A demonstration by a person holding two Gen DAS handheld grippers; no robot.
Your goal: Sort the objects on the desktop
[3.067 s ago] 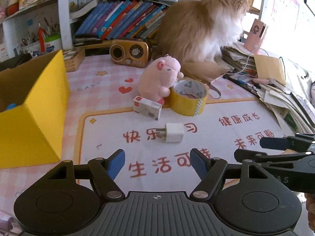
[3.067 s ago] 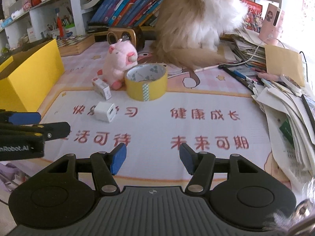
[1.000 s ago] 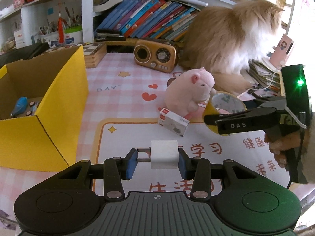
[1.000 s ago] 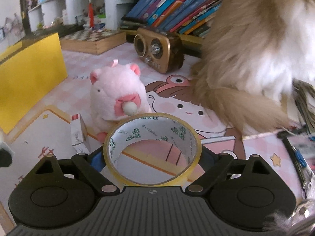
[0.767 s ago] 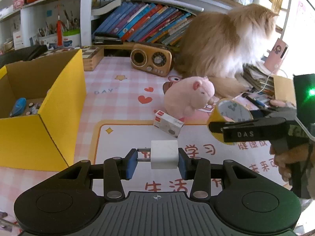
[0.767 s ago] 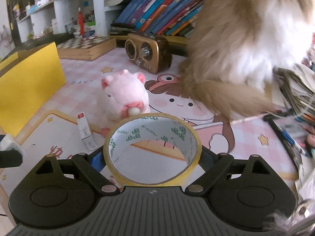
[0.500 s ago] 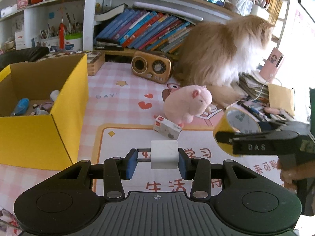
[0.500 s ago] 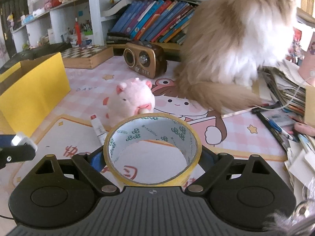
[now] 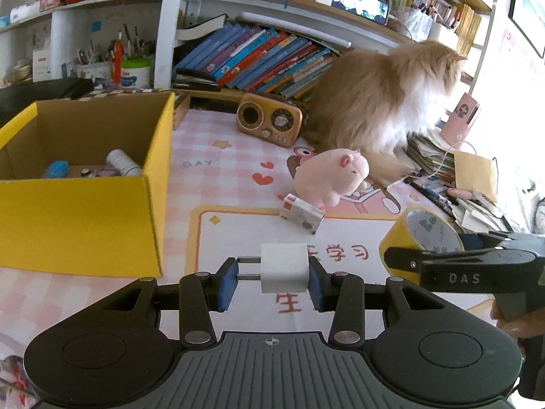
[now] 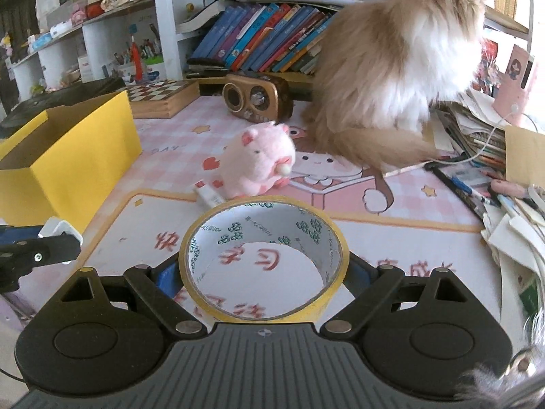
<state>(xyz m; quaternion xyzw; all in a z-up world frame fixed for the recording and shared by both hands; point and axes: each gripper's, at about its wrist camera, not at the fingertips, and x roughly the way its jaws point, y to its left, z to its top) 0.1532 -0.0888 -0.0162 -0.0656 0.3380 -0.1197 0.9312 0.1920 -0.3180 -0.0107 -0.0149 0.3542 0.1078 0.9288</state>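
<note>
Pink checked desk mat (image 9: 221, 156) with red Chinese words is spread under everything. A white charger plug (image 9: 284, 267) is gripped sideways by the left gripper (image 9: 269, 281), its two metal pins pressed on the left blue pad, and it is held up above the mat. A yellow tape roll (image 10: 264, 255) is squeezed from outside by the right gripper (image 10: 262, 274); the blue pads are mostly hidden behind the roll. An open yellow box (image 9: 85, 184) is seen to the left, with small things inside that are hard to make out. A pink plush pig (image 9: 332, 175) and a small white box (image 9: 301, 213) are left on the mat. A fluffy cat (image 10: 391, 64) is seated behind, its face turned away.
</note>
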